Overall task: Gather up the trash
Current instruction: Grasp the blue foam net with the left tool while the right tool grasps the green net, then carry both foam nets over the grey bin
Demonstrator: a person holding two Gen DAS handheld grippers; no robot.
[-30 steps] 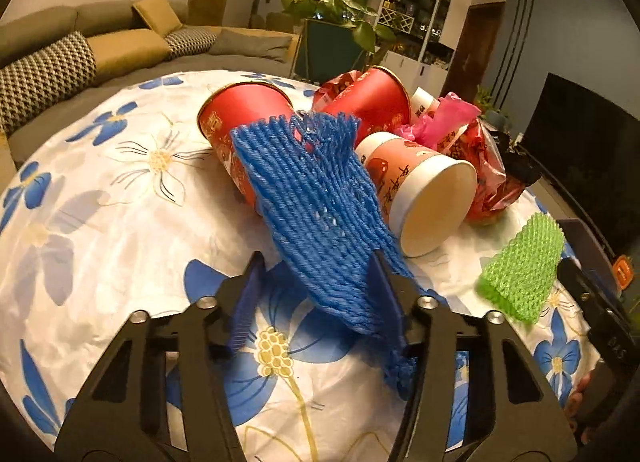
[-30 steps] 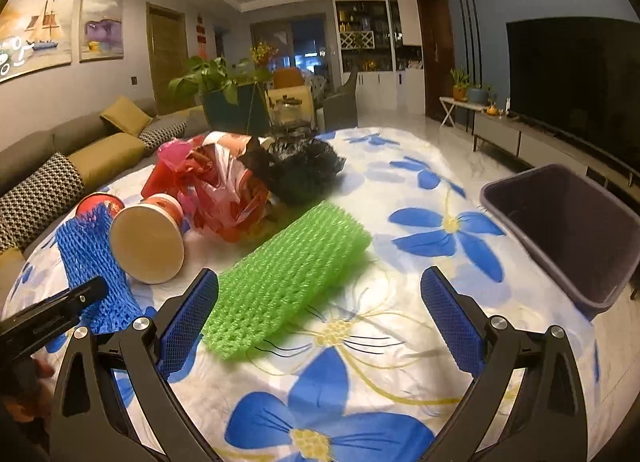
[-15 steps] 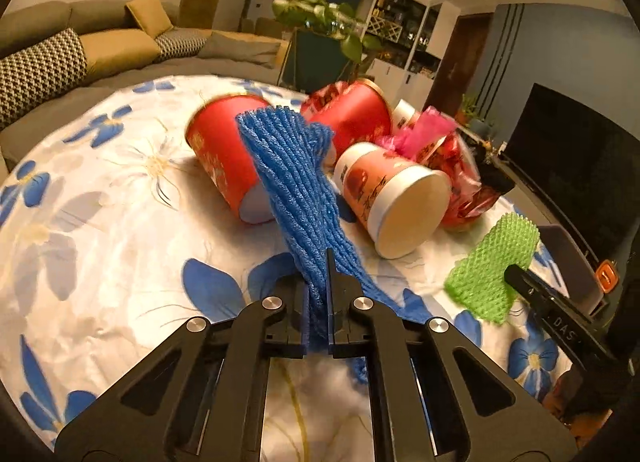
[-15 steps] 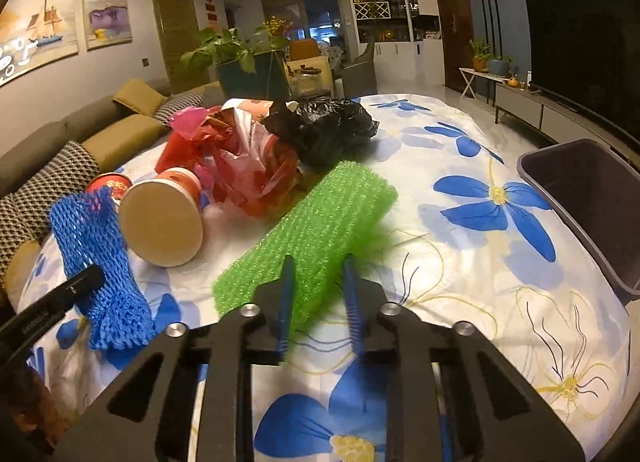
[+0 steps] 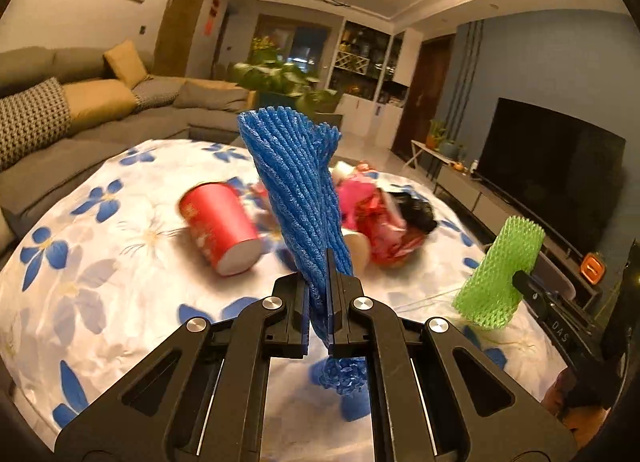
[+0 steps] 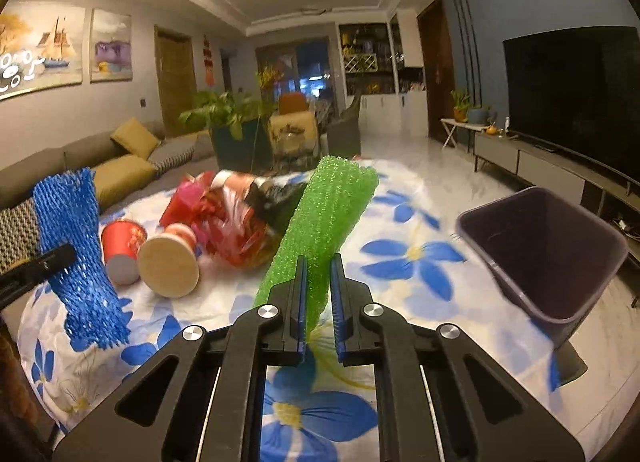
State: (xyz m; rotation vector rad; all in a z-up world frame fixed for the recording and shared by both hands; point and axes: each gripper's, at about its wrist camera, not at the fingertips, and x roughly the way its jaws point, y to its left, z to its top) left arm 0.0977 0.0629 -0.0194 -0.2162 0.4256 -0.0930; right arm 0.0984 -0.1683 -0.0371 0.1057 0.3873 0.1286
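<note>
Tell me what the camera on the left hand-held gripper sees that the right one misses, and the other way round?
Only the left view shows the left hand-held gripper from behind, shut on the blue foam net, with the net's tail hanging below.

Only the right view shows the dark bin at the table's edge, the wall paintings, and the right hand-held gripper shut on the green foam net.

Both show the two nets lifted, the floral tablecloth, a tipped red cup, red wrappers and the television.
</note>
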